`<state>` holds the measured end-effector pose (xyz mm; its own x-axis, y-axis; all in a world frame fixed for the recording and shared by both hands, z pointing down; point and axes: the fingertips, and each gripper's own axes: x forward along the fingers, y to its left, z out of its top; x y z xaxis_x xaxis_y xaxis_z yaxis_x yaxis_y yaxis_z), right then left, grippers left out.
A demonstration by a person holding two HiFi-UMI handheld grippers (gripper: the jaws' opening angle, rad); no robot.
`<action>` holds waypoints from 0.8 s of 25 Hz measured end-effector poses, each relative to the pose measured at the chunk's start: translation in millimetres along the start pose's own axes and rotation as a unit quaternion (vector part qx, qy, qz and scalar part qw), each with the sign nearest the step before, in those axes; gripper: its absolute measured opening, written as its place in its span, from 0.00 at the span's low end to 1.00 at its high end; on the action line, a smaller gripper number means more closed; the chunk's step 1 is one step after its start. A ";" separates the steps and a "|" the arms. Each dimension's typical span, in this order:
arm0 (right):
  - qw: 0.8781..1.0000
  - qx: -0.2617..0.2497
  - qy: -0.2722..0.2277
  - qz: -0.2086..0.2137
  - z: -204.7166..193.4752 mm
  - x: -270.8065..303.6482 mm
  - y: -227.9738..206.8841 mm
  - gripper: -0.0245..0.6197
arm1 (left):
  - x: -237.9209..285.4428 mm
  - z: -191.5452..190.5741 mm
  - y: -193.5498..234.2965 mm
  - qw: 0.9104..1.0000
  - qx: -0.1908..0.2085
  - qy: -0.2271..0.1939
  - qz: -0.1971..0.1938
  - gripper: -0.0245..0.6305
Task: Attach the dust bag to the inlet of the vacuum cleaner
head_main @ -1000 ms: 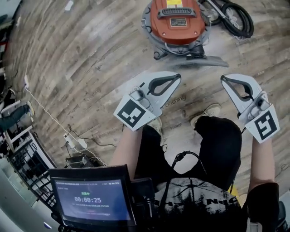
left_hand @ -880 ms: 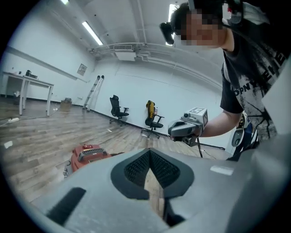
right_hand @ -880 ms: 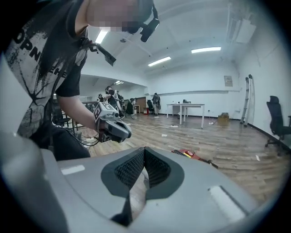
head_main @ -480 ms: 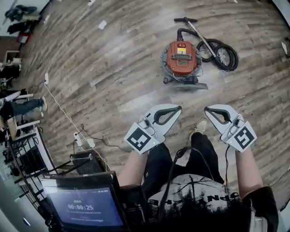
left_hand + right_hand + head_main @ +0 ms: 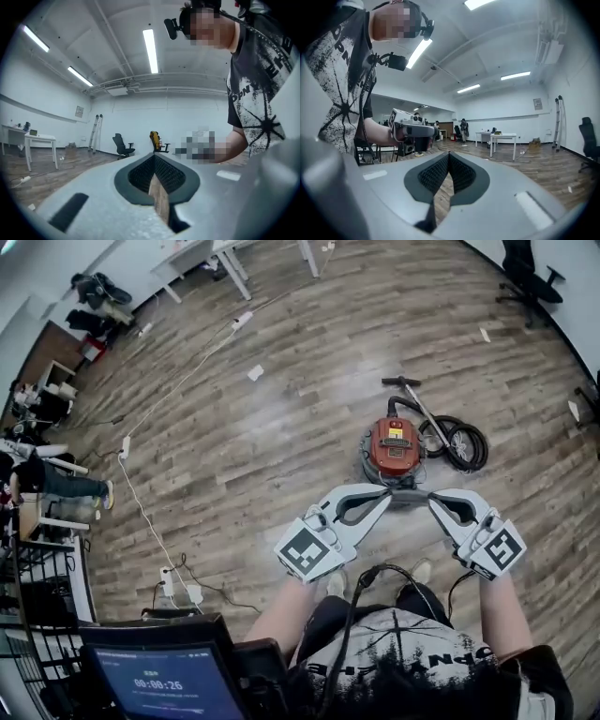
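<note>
The vacuum cleaner point(image 5: 394, 448) is standing on the wood-plank floor point(image 5: 281, 427) ahead of me. In the head view it is sitting just beyond the tips of both claws, though it is down on the floor and I am holding them up in the air.

The dust bag is not showing in any view. I am not seeing the inlet either, because the orange top is sitting down on the grey drum and covering whatever is inside. As I am judging it, this fits two stages: the bag could be seated on the inlet inside the drum, or it could be somewhere out of shot. The pictures are not settling which.

I am keeping the left gripper point(image 5: 385, 495) with its jaws pressed together and nothing between them. Its own view shows the tips meeting, with only floor visible through the gap behind. The right gripper point(image 5: 434, 500) is doing the same, jaws together on nothing.

The vacuum's top is glossy orange plastic, round, with a dark handle bar and a small label. The drum below looks like dull grey plastic or metal. A black hose point(image 5: 466, 444) is lying coiled just beside it, with a thin rigid wand point(image 5: 424, 413) angled over the coil. The claws are pale, smooth plastic shells, and their dark pads point(image 5: 140, 173) are finely ribbed, forming a spade-shaped hollow behind the tips.
</note>
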<state>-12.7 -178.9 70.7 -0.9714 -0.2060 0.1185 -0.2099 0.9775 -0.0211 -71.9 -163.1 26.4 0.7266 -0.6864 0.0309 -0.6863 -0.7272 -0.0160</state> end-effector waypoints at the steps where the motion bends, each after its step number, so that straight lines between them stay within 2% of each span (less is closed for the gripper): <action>1: 1.000 -0.005 -0.003 -0.005 11.0 3.2 8.3 0.05 | -9.4 10.2 -1.1 1.000 -0.005 -0.003 0.001 0.04; 4: 1.000 -0.022 -0.007 -0.010 29.6 17.4 21.4 0.05 | -23.7 25.1 0.3 1.000 -0.001 -0.005 0.004 0.04; 10: 0.998 -0.060 -0.007 0.007 57.2 52.4 47.0 0.05 | -49.6 33.3 0.0 1.000 0.005 -0.021 0.020 0.04; 13: 0.998 -0.066 -0.011 0.013 65.6 60.9 61.5 0.05 | -61.3 29.8 -7.1 1.000 -0.006 -0.009 0.022 0.04; 17: 0.997 -0.066 -0.020 0.018 69.7 68.9 74.1 0.05 | -75.6 23.3 -9.8 1.000 0.001 0.008 0.025 0.04; 20: 0.997 -0.064 -0.026 0.023 69.7 74.6 83.7 0.05 | -84.1 38.8 -15.2 0.999 0.024 -0.029 0.020 0.04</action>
<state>-110.5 -115.5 8.6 -0.9849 -0.1588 0.0688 -0.1514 0.9833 0.1009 -121.2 -94.6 -14.8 0.6999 -0.7137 -0.0282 -0.7138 -0.6975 -0.0633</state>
